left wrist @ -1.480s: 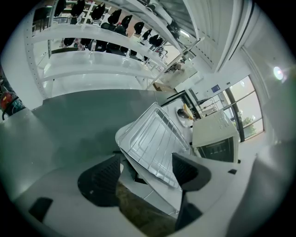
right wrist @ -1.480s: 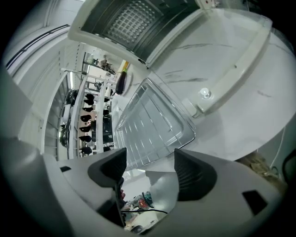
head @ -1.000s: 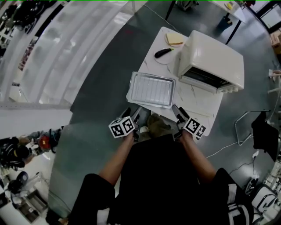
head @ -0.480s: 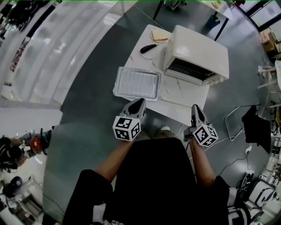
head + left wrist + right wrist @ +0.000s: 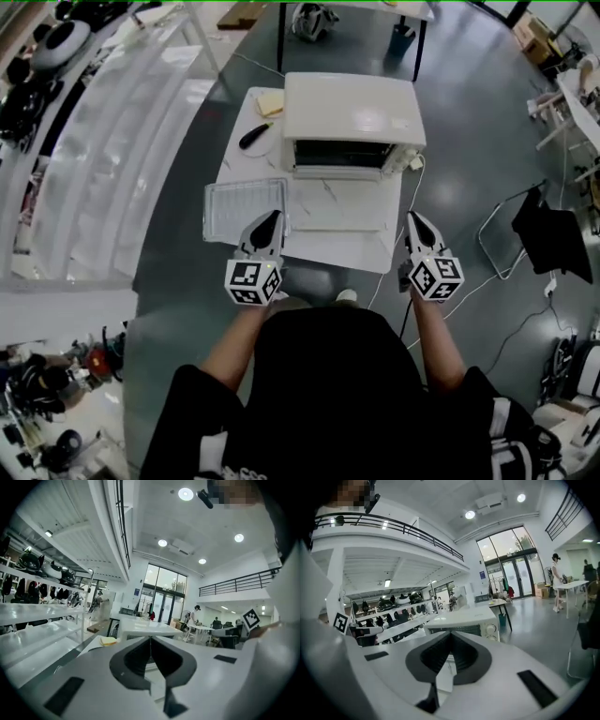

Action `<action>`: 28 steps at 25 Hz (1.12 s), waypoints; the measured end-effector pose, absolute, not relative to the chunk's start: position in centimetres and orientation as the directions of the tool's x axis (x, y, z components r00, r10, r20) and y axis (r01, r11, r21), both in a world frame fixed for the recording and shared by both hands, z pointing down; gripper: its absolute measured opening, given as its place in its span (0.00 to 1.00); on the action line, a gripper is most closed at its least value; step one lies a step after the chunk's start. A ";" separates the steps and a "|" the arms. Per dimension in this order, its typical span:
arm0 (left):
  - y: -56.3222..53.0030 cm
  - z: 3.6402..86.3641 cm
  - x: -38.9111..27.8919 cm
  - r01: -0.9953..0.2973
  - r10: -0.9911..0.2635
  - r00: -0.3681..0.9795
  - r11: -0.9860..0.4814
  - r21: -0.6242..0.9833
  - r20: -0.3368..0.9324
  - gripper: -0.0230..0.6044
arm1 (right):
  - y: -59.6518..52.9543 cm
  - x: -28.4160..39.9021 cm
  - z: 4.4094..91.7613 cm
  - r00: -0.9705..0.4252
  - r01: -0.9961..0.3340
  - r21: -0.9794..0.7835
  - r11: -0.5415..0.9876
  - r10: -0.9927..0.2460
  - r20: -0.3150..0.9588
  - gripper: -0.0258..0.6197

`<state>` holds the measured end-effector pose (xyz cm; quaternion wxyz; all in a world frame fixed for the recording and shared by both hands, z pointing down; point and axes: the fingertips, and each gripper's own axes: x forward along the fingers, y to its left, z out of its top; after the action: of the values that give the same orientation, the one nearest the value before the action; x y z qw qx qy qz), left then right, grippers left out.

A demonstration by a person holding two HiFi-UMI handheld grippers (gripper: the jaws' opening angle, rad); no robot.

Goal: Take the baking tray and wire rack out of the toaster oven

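Observation:
The white toaster oven (image 5: 353, 111) stands at the back of a small white table (image 5: 356, 246), its dark open front (image 5: 337, 154) towards me. The silver baking tray (image 5: 246, 207), with the wire rack's bars showing in it, lies on the table's front left corner. My left gripper (image 5: 273, 218) hovers over the tray's near right corner, shut and empty. My right gripper (image 5: 412, 218) is off the table's right edge, shut and empty. In the left gripper view the shut left gripper (image 5: 151, 640) points at the oven (image 5: 146, 628). In the right gripper view the shut right gripper (image 5: 451, 646) points at the oven (image 5: 465, 622).
A black-handled knife (image 5: 254, 136) and a slice of bread (image 5: 272, 103) lie on the table left of the oven. A cable (image 5: 410, 192) runs from the oven down to the floor. A black chair (image 5: 553, 234) stands at the right, and long white shelves (image 5: 112, 141) run along the left.
Both grippers have lifted from the table's near edge by the tray, spread apart and rolled. Their jaws, apart before, are now together. The view has swung square to the oven.

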<state>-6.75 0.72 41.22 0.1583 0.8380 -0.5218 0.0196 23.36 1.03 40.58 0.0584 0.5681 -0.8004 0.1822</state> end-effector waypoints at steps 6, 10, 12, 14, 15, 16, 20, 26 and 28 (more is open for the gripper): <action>0.2 40.8 -2.9 -0.900 -0.891 0.416 -0.374 0.225 0.182 0.08 | 1.9 28.2 40.3 -0.331 -0.938 -0.202 0.281 -0.901 0.281 0.08; 0.6 40.6 -1.2 -0.908 -0.910 0.393 -0.361 0.211 0.133 0.08 | 2.1 29.6 40.7 -0.340 -0.936 -0.193 0.295 -0.901 0.269 0.08; 0.6 40.4 -1.5 -0.915 -0.915 0.381 -0.352 0.197 0.130 0.08 | 1.7 29.4 40.7 -0.348 -0.933 -0.199 0.301 -0.898 0.271 0.08; 0.8 40.3 -1.5 -0.920 -0.918 0.372 -0.345 0.186 0.137 0.08 | 1.5 29.5 40.9 -0.354 -0.929 -0.210 0.304 -0.895 0.271 0.08; 1.0 40.5 -1.3 -0.922 -0.920 0.367 -0.340 0.182 0.139 0.08 | 1.5 29.9 41.0 -0.354 -0.929 -0.213 0.303 -0.895 0.270 0.08; 1.3 40.7 -1.1 -0.925 -0.922 0.362 -0.335 0.181 0.139 0.08 | 1.5 30.4 41.3 -0.352 -0.930 -0.210 0.302 -0.896 0.269 0.08; 1.4 41.4 -1.3 -0.930 -0.930 0.337 -0.304 0.207 0.149 0.08 | 0.8 31.3 41.9 -0.353 -0.930 -0.204 0.306 -0.896 0.269 0.08; 2.0 40.5 -0.7 -0.936 -0.935 0.325 -0.296 0.189 0.141 0.08 | 1.0 31.7 41.4 -0.360 -0.926 -0.214 0.311 -0.899 0.250 0.08; 2.4 40.9 -0.3 -0.936 -0.936 0.324 -0.297 0.187 0.139 0.08 | 1.3 31.9 41.8 -0.362 -0.925 -0.214 0.313 -0.899 0.248 0.08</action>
<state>-0.31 2.35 40.88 0.1174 0.8052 -0.5813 0.0016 31.86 1.33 41.77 0.0411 0.5633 -0.8094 0.1611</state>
